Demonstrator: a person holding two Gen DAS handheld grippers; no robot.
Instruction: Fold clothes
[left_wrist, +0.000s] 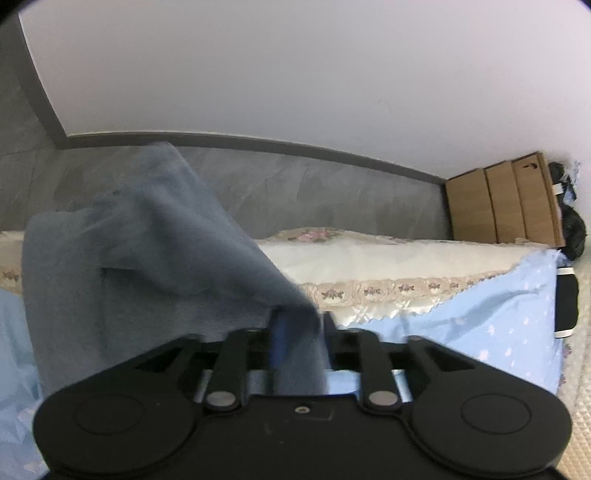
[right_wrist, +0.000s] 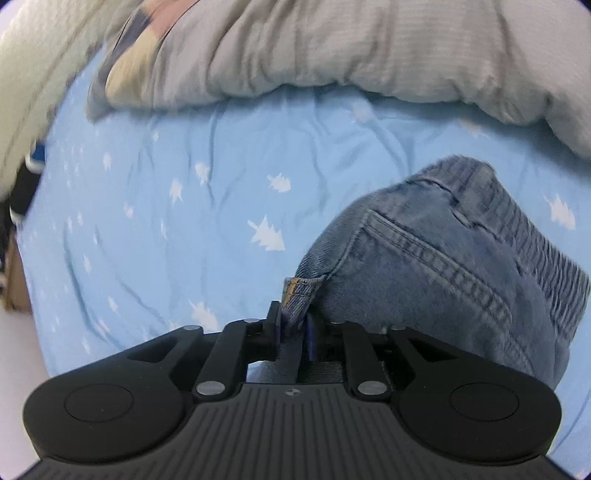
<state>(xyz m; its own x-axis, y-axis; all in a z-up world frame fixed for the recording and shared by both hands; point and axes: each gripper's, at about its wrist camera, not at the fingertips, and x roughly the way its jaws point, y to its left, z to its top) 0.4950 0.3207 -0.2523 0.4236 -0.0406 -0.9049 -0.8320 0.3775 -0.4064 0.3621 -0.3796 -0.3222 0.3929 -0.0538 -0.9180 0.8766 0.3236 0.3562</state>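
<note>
A pair of blue jeans (left_wrist: 140, 240) hangs lifted above the bed in the left wrist view, draping up and to the left. My left gripper (left_wrist: 297, 325) is shut on a fold of that denim. In the right wrist view the jeans (right_wrist: 443, 258) show a stitched pocket and an elastic waistband, bunched over the light blue sheet (right_wrist: 166, 184). My right gripper (right_wrist: 291, 325) is shut on a hem edge of the jeans near the pocket corner.
A grey quilt (right_wrist: 369, 48) lies along the far side of the bed. A cream floral-trimmed cover (left_wrist: 388, 266) lies on the sheet (left_wrist: 498, 314). A wooden cabinet (left_wrist: 502, 203) stands at the wall, with dark bags (left_wrist: 572, 229) beside it, and grey floor (left_wrist: 332, 192) lies beyond the bed.
</note>
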